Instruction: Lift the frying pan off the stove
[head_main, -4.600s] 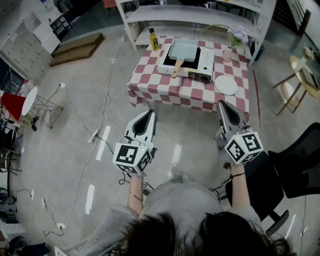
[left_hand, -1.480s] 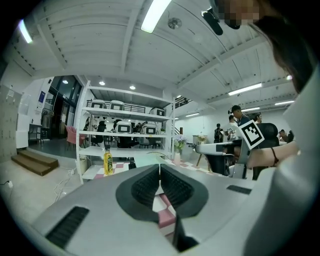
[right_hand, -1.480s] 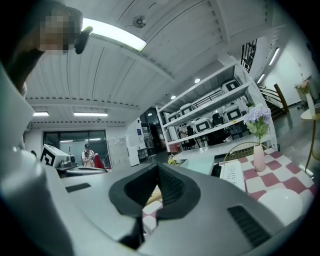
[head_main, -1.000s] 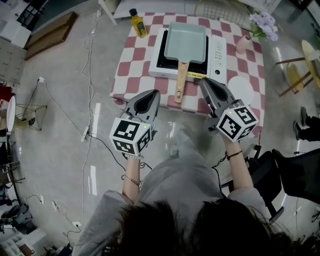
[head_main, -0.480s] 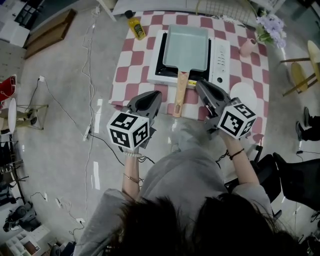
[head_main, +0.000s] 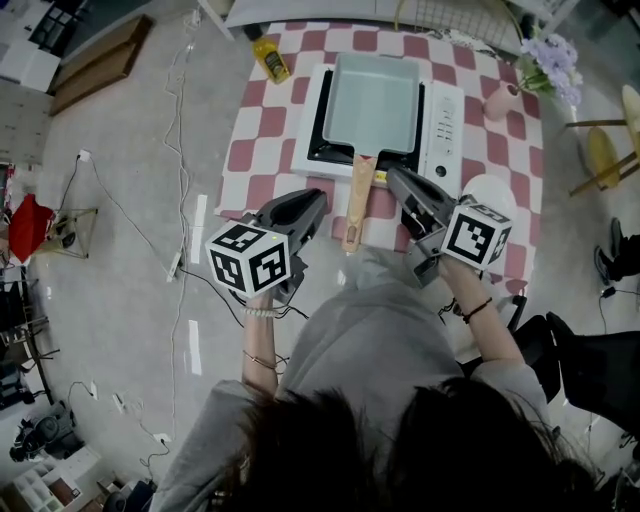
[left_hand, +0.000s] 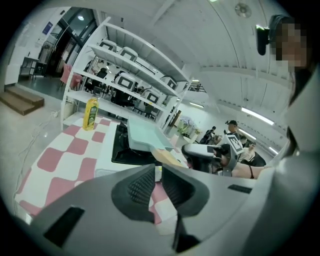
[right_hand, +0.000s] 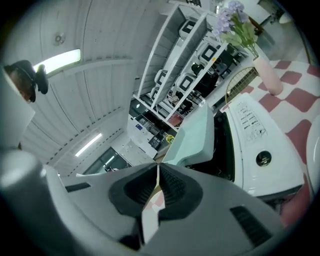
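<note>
Seen from above, a desk (head_main: 256, 140) with a red and white checked cloth fills the upper centre of the frame. A white stove (head_main: 441, 120) stands on it. The frying pan (head_main: 376, 95), rectangular and pale green, sits on the stove's dark cooking surface. Its wooden handle (head_main: 354, 205) points down the frame towards the person and reaches past the stove's front edge.

The left claw (head_main: 315, 201) hovers at the lower left of the handle, near its end. The right claw (head_main: 392, 176) is just right of the handle, near the stove's front corner. Neither seems to touch the handle. Both carry cubes with black and white square markers.

A yellow bottle (head_main: 269, 56) stands on the desk at the upper left. A pink vase (head_main: 498, 101) of lilac flowers stands at the upper right. A white plate (head_main: 492, 190) lies at the right, partly hidden by the right claw. The person's dark hair and grey top fill the bottom of the frame.

In the left gripper view, the left claw (left_hand: 157, 176) is closed with only a thin slit between its pads, and it grips nothing. The pan (left_hand: 145, 135) and bottle (left_hand: 90, 113) lie beyond it.

In the right gripper view, the right claw (right_hand: 157, 175) is closed too, pads together and empty. The pan (right_hand: 193, 137) is just beyond it, with the vase (right_hand: 267, 75) at the upper right.
</note>
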